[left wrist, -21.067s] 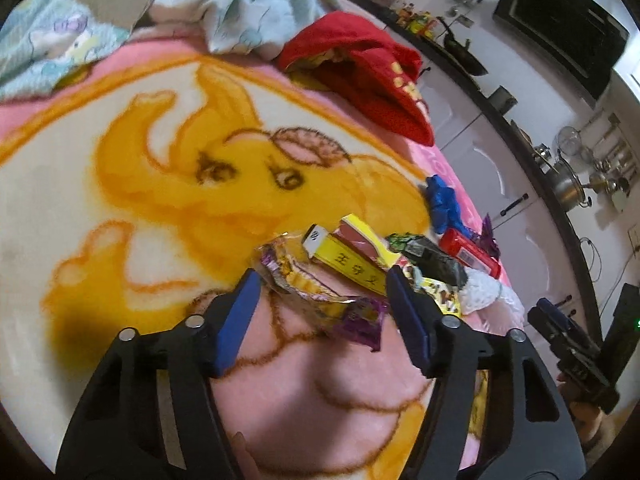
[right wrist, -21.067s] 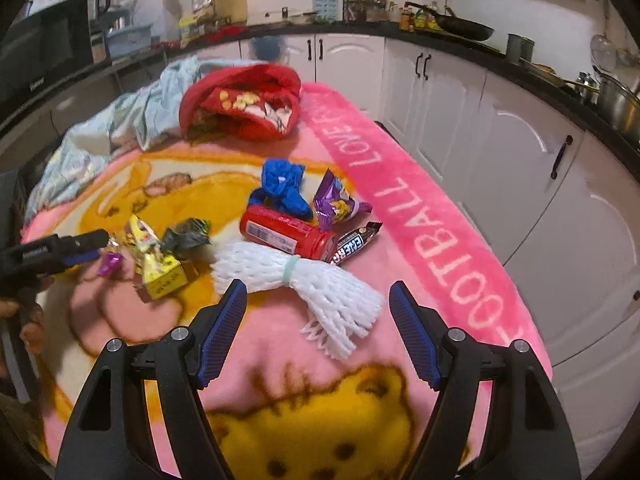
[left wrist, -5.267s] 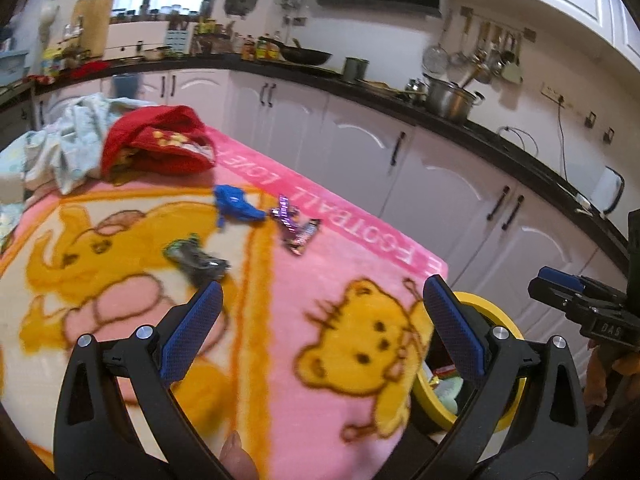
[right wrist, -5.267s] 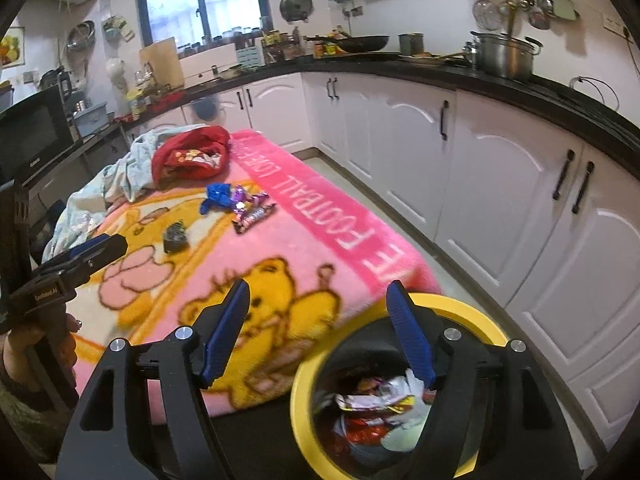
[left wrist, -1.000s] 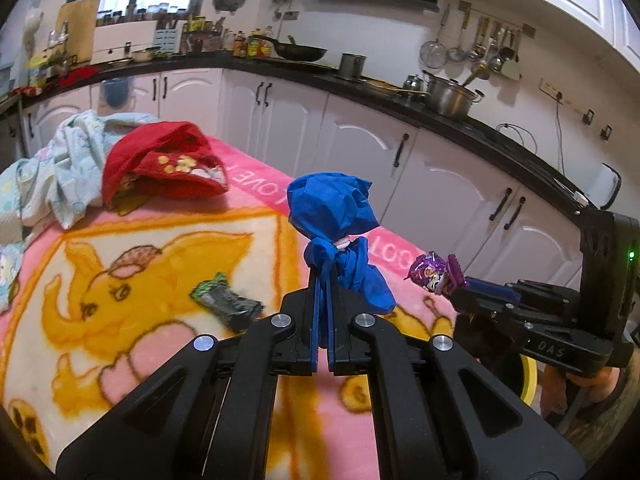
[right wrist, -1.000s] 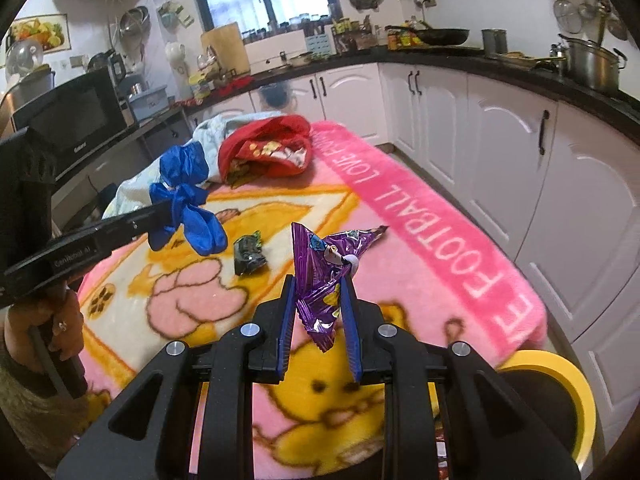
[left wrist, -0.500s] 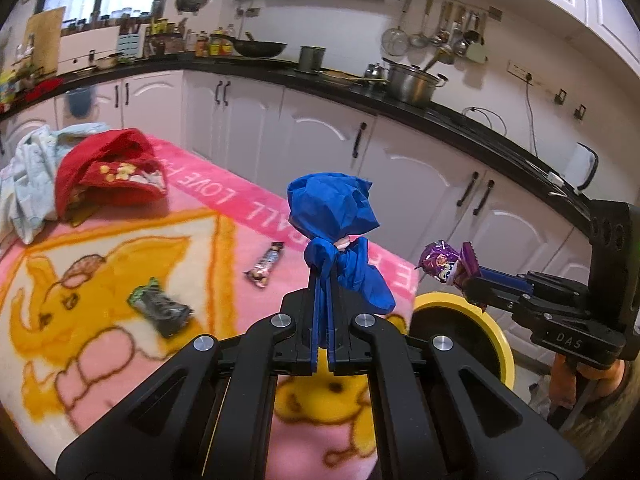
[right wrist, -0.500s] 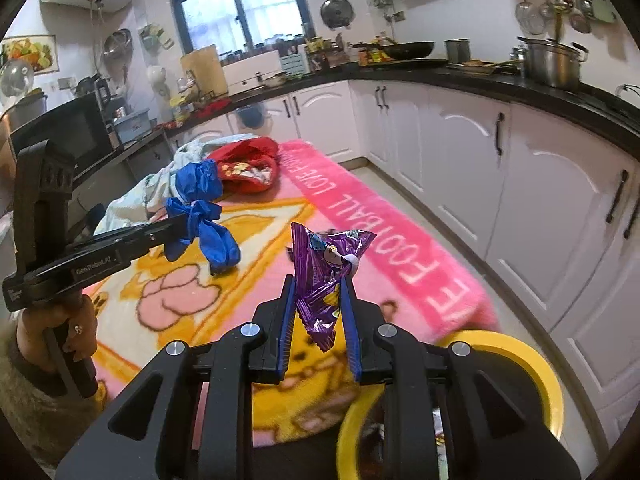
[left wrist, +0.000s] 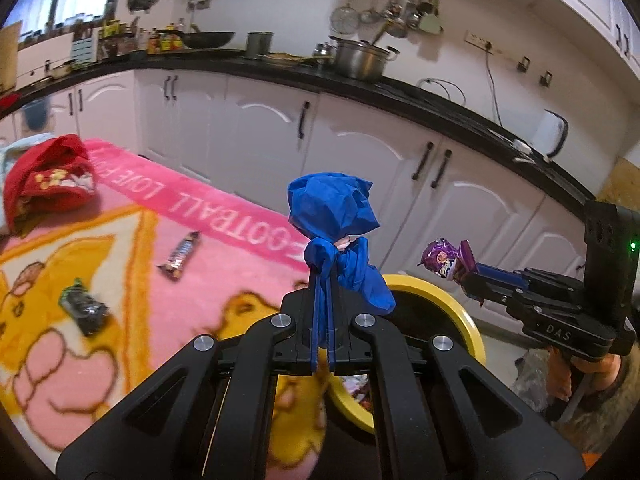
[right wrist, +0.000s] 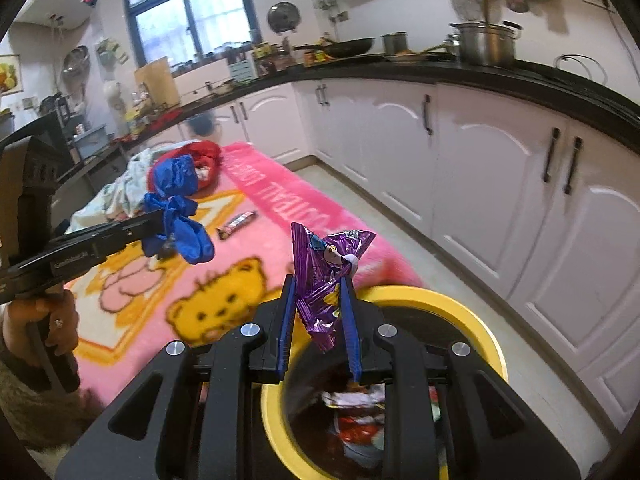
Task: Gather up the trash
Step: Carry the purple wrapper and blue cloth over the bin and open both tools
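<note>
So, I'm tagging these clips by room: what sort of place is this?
A home kitchen, most likely: white cabinets under a black counter, a steel pot on it, and utensils hanging on the wall.

The right gripper [right wrist: 318, 296] clamps a purple wrapper [right wrist: 324, 276] above the yellow bin [right wrist: 472, 320], which contains trash. At left, the left gripper [right wrist: 160, 222] clamps a blue bag [right wrist: 180, 216] over the pink blanket [right wrist: 224, 280]. A candy bar [right wrist: 237, 221] lies on the blanket.

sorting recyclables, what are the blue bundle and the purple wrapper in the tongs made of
Blue bundle: looks like thin matte plastic film or a glove, soft crumpled folds, knotted; cannot tell which.
Purple wrapper: seemingly metallised plastic foil, glossy, with sharp creases and bright glints.
</note>
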Motion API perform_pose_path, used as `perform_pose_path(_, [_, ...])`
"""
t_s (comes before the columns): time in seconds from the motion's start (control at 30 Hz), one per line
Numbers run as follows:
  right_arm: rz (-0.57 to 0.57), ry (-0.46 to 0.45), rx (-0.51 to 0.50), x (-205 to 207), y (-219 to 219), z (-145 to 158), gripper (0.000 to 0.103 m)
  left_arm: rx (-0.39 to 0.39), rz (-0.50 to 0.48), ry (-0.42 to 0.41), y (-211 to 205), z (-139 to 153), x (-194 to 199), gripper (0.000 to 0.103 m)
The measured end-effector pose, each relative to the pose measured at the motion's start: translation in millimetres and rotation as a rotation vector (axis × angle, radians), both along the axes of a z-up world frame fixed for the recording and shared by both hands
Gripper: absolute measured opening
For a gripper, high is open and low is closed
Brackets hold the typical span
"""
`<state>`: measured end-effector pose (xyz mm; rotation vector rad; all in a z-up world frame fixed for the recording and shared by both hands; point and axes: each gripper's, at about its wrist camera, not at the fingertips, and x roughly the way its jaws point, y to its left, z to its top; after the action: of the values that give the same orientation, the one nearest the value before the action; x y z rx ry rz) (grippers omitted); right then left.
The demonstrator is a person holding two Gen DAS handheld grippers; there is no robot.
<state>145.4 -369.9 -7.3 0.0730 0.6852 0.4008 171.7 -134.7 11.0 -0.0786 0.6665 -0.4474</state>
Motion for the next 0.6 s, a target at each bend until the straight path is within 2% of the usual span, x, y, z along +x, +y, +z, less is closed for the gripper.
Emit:
perform_pose_path(0.3, [-0.054,0.055,-0.007,-10.1,-37.2,-27.3,0.021,0.032,-0.078,0.037,-41.5,-25.0,-4.7,0.000])
perform_pose_path(0.6, [-0.069,0.108,-0.031,-18.4,-49.7,-52.7,0.021,0.058,-0.131,0.085,-68.7,-50.2,-4.1,0.000])
